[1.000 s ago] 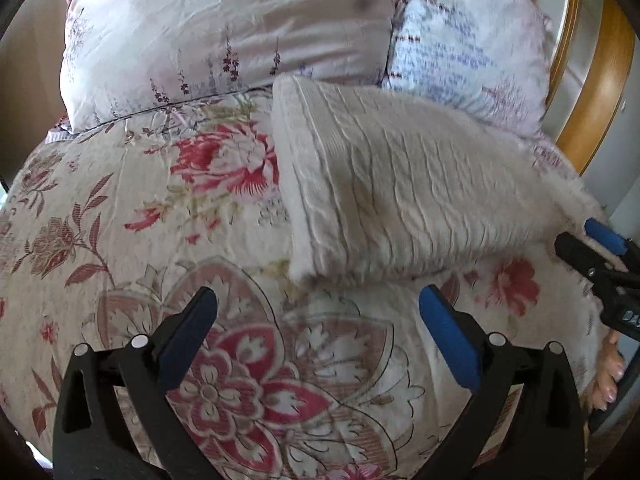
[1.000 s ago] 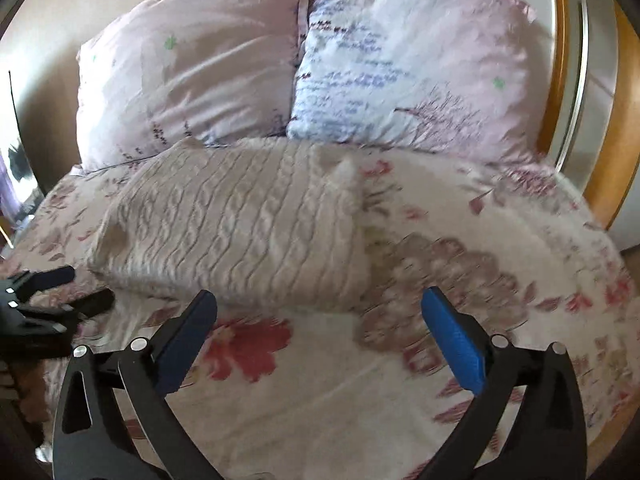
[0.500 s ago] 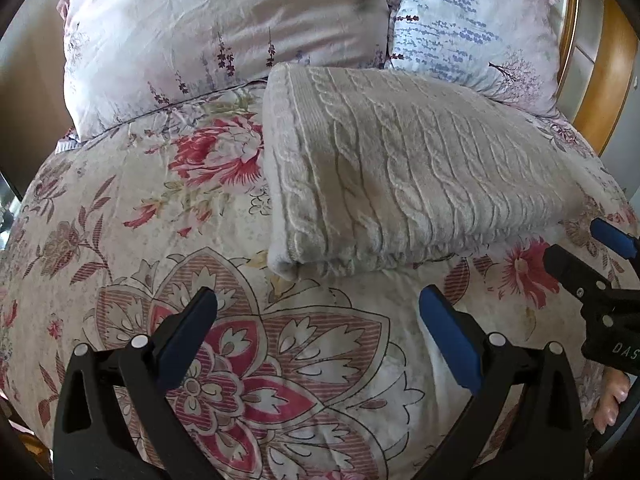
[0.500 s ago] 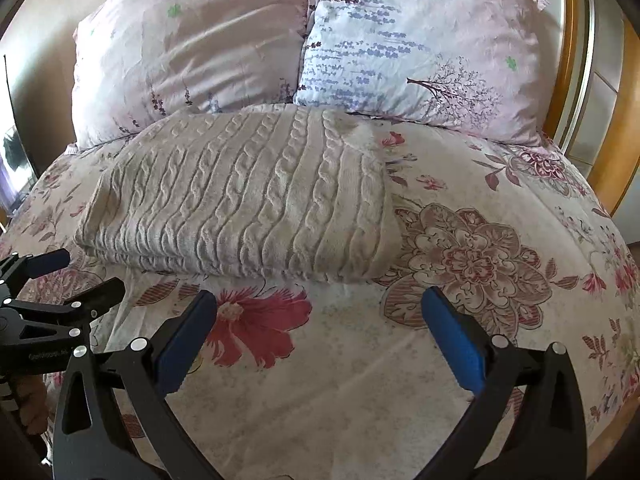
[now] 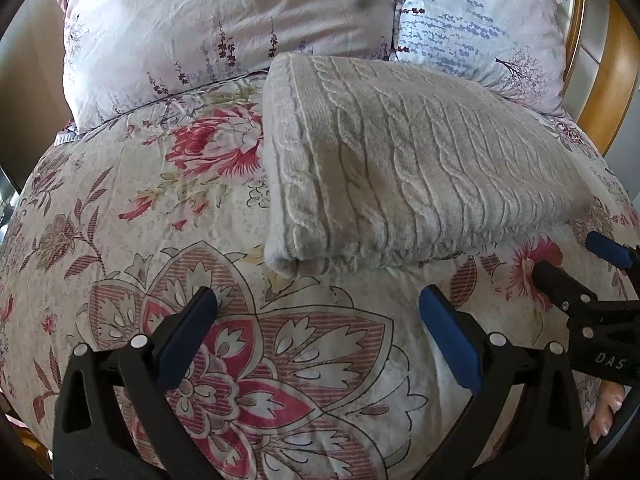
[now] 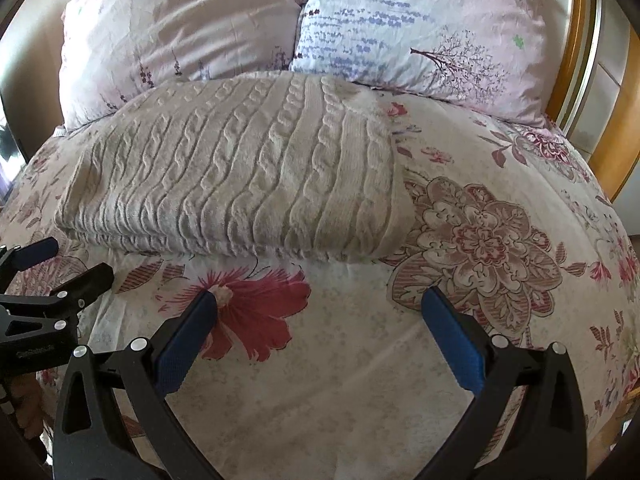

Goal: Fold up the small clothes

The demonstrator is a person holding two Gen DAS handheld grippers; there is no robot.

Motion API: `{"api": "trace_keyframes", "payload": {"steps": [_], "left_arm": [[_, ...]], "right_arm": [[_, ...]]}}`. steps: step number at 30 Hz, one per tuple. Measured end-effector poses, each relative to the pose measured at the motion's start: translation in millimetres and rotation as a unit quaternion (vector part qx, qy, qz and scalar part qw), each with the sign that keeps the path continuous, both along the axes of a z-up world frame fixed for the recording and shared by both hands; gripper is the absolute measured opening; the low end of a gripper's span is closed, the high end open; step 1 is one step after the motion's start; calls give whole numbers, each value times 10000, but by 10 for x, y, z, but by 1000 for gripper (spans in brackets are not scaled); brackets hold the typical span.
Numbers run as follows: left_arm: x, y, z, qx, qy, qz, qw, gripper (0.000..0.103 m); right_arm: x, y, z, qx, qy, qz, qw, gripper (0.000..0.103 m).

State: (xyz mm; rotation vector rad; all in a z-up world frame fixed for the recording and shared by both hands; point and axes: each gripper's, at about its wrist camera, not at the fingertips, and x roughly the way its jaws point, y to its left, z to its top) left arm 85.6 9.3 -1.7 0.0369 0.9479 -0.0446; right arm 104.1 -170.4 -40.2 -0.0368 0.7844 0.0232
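At the far left stands the pink pillow (image 5: 224,28), leaning on the head of the bed, and it takes no part in the work. In front of it the quilt (image 5: 132,216) gives a wide, soft and flat place, which I think is why the folding is done here.

The left gripper (image 5: 318,312) hangs low over the quilt, just before the near left corner of the sweater (image 5: 400,160). Its jaws are wide apart and they hold nothing. In my judgement it is placed there because the rolled edge at that corner is the easy part to take for one more fold or for lifting.

The sweater lies in the middle of the bed, already folded to a thick, neat rectangle, with its far edge touching the pillows. It looks nearly finished.

The right gripper (image 6: 320,308) is before the near right part of the sweater, also wide open and empty, not touching the knit. The two grippers are side by side, one for each end of the near edge, so the fabric could rise evenly.

At the right the blue pillow (image 6: 420,24) stands, and beyond it the wooden headboard (image 6: 612,152) closes the bed.
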Motion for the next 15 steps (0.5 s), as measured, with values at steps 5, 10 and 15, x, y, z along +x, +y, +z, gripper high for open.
{"api": "trace_keyframes", "payload": {"steps": [5,10,15], "left_arm": [[6,2,-1,-1,1,-10,10000,101],[6,2,-3,-5,2,-10,10000,101],[8,4,-4,-4,-1,-6,10000,101]], "right_arm": [[22,11,-24,35,87,-20,10000,102],[32,-1,-24,49,94,2,9999,102],[27,5,-25,52,88,-2,9999,102]]}}
